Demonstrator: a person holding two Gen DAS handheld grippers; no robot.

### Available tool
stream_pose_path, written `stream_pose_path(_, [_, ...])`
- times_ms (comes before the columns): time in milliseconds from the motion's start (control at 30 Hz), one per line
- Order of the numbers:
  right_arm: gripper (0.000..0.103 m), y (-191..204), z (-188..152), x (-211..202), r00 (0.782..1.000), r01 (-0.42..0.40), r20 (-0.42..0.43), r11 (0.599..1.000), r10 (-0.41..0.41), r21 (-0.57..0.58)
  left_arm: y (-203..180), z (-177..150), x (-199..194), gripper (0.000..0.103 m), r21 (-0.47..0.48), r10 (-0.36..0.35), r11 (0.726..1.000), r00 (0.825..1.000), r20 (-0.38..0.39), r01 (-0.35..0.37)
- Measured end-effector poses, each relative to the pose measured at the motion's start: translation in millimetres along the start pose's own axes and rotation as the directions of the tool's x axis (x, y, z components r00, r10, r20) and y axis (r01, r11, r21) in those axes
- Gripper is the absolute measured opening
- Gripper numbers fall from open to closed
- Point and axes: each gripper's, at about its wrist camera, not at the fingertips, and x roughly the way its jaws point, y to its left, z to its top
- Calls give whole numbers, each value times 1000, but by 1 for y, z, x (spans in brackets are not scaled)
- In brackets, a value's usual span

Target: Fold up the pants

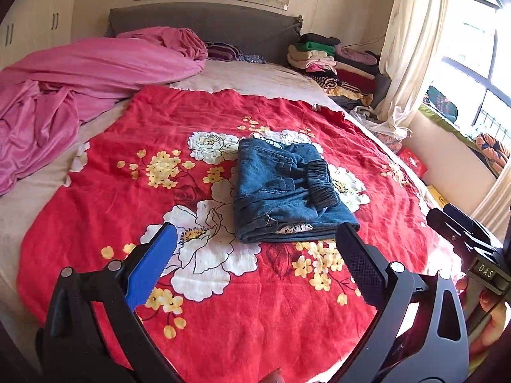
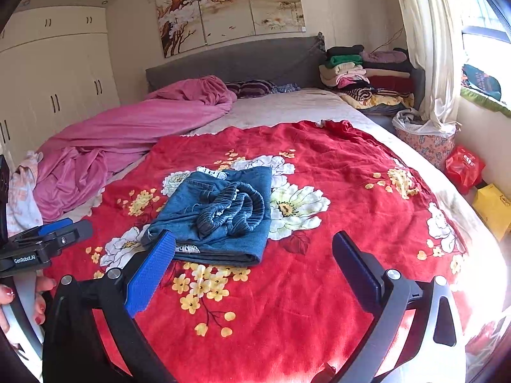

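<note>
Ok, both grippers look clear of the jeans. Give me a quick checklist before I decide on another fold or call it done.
1. Left gripper open, nothing between its fingers: ok.
2. Right gripper open, empty: ok.
3. Jeans folded into a compact stack on the red floral blanket: ok.
4. Elastic waistband tucked flat: not ok, it lies bunched on top.
5. Edges squared: not ok, white lace pokes out at the near edge.
6. Layers underneath smooth: cannot tell.
</note>
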Motion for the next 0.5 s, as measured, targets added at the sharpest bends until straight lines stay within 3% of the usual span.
stream_pose_path(500, [98, 7, -6, -48, 999, 18, 41, 999, -17, -30, -6, -17, -35, 93, 17, -14, 1000, 1000, 21, 13])
